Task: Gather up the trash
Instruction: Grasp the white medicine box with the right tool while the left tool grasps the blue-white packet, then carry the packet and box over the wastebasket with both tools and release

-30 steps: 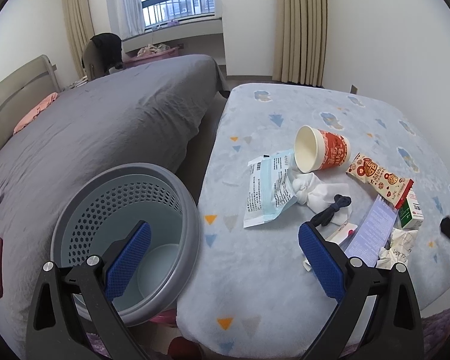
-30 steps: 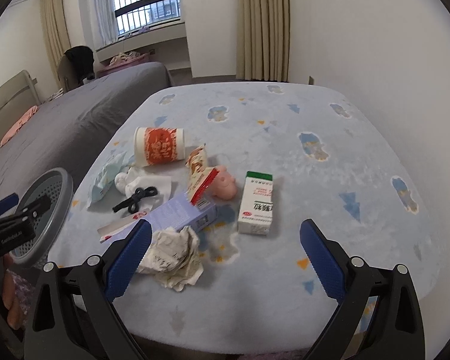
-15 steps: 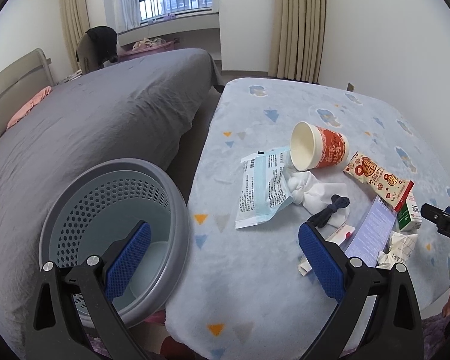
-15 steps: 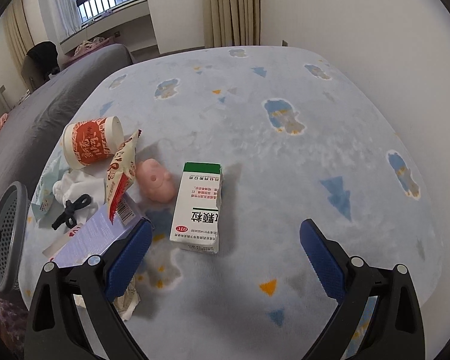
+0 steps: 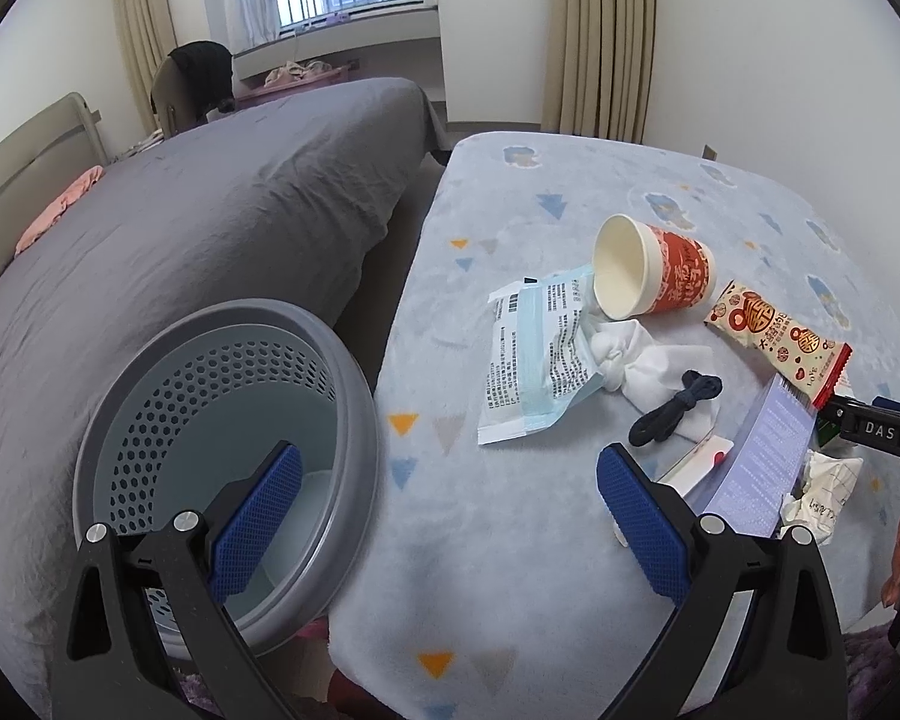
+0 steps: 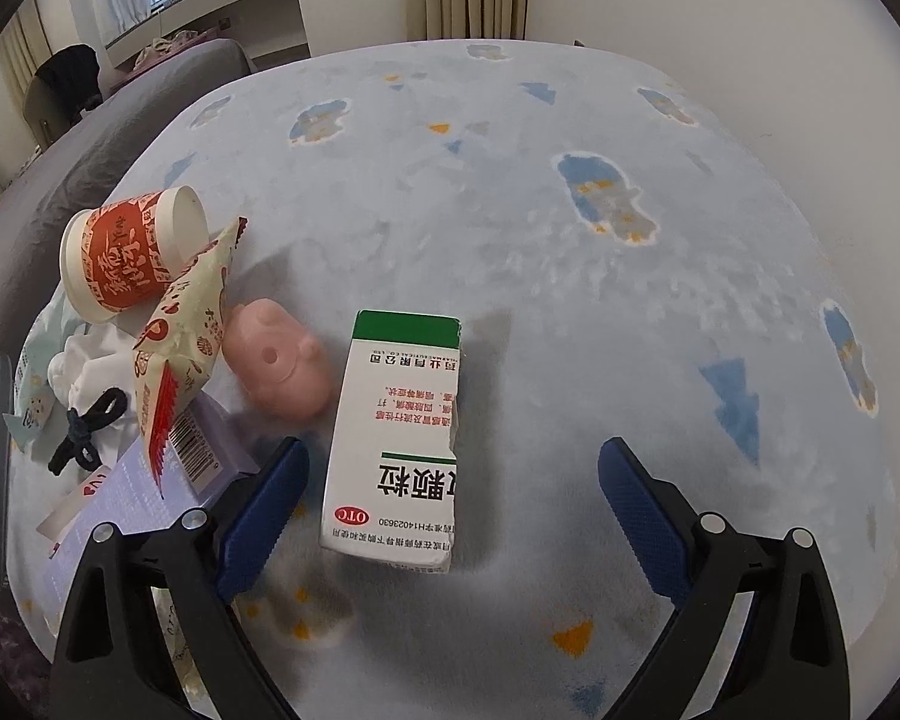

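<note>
Left wrist view: the left hand-held gripper [image 5: 447,516] hangs spread wide and holds nothing, one blue pad over the grey perforated basket [image 5: 150,396], the other over the worktop [image 5: 510,540]. The basket stands between the grey bed [image 5: 210,210] and the worktop edge. Only this view shows the printed pouch [image 5: 534,354], which lies flat beside the mouth of the tipped red paper cup [image 5: 654,273], and the crumpled paper [image 5: 825,489] near the right edge. A knotted white cloth [image 5: 630,354] carries a dark hair tie [image 5: 675,408]. The snack wrapper [image 5: 777,339] lies past the cup.

Right wrist view: the right hand-held gripper [image 6: 450,516] is low over the worktop, fingers apart, straddling the near end of the white-and-green medicine box [image 6: 399,438] without touching it. Only here a pink toy [image 6: 279,363] shows, just beside the box, blurred. The snack wrapper stands tilted against a lilac box [image 6: 144,486].
</note>
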